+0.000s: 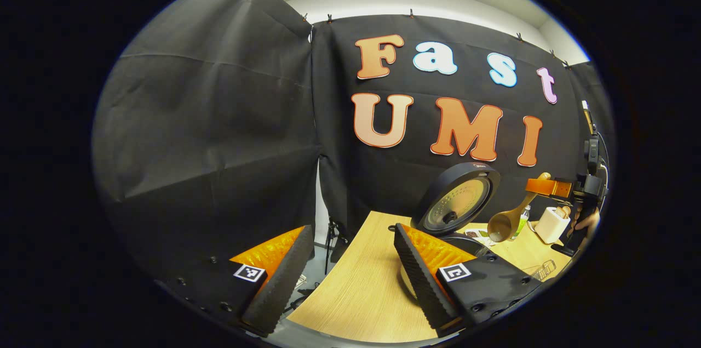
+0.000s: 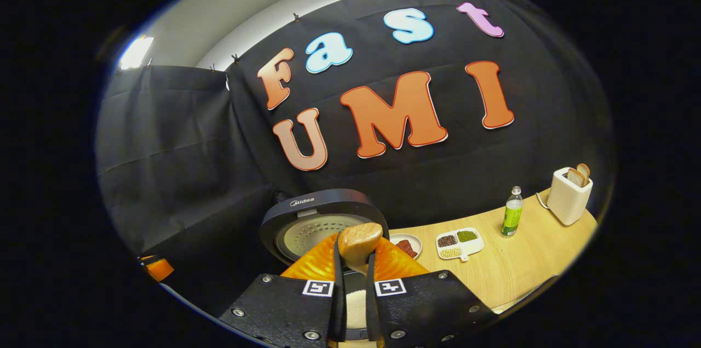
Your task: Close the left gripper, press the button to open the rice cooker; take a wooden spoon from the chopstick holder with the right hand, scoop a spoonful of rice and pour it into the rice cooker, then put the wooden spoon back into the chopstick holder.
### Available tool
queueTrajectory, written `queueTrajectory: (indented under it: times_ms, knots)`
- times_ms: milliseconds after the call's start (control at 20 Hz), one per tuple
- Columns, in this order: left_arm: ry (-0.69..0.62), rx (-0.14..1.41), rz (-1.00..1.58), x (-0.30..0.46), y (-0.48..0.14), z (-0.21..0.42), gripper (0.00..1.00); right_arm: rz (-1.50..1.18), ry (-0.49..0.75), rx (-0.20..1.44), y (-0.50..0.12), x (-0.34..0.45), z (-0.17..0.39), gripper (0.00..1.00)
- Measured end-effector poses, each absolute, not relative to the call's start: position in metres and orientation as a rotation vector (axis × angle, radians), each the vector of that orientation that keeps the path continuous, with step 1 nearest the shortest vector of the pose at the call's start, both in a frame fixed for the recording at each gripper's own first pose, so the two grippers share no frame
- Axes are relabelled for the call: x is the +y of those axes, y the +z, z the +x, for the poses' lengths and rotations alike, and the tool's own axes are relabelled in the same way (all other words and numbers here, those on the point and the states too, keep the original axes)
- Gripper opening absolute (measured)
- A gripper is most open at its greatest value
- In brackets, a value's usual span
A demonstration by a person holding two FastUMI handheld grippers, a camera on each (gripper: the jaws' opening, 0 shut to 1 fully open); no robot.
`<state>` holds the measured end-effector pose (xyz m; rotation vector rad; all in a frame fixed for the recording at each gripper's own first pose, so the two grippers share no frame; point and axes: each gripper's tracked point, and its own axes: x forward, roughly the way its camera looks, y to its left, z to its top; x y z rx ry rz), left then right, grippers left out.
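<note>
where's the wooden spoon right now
The wooden spoon is clamped in the right claw, held in the air beside the rice cooker's raised lid, left of the toaster.

In the right gripper view, the rice cooker (image 2: 323,224) sits at the lower centre of the frame with its lid raised, just behind the right claw (image 2: 355,304), whose fingers press on the wooden spoon (image 2: 358,244) handle between them. To its right on the table (image 2: 520,266) lie a small plate (image 2: 406,245), then a divided dish (image 2: 460,244), then a bottle (image 2: 512,219), and at the far right a toaster (image 2: 569,194). In the left gripper view, the left claw (image 1: 350,277) spreads wide at the bottom of the frame.
</note>
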<state>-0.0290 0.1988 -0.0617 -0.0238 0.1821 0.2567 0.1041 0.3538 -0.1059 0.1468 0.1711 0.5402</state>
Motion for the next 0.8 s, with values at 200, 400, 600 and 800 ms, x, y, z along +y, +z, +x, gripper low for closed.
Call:
queueTrajectory:
  times_ms: [200,400,600,800]
  knots:
    - [0.254,0.179,-0.02,0.193,-0.06,-0.033,0.98,0.065,0.598,0.153,-0.111,0.365,0.089,0.13]
    - [0.246,0.177,-0.033,0.189,-0.06,-0.037,0.98,-0.03,0.612,0.139,-0.123,0.371,0.086,0.13]
    - [0.21,0.152,-0.093,0.181,-0.053,-0.041,0.97,-0.009,0.629,0.142,-0.126,0.366,0.081,0.13]
    - [0.214,0.131,-0.128,0.182,-0.048,-0.042,0.98,0.036,0.597,0.137,-0.11,0.338,0.083,0.13]
